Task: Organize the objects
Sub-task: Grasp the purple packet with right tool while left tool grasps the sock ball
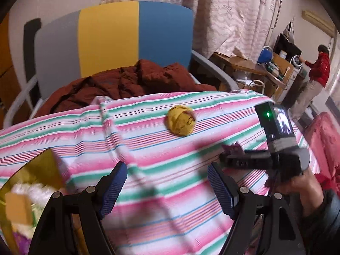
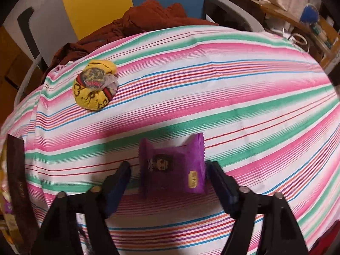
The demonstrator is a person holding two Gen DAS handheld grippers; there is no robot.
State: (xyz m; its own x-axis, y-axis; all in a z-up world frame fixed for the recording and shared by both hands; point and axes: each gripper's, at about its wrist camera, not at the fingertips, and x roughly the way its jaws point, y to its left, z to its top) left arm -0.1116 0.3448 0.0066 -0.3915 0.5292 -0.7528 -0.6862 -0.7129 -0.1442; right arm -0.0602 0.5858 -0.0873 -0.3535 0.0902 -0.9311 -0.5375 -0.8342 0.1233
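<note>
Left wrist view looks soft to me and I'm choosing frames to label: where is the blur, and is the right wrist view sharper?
Left wrist view: motion-smeared near the right gripper. Right wrist view: sharper, purple packet print is visible; fisheye bends the stripes in both.

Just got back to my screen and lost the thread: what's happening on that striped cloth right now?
A person holds a gripper in each hand over the pink, green and white striped tablecloth. The right gripper is open, its fingers either side of a small purple snack packet, not yet closed on it. The left gripper is open and empty. A balled yellow patterned sock lies further back, untouched.
</note>
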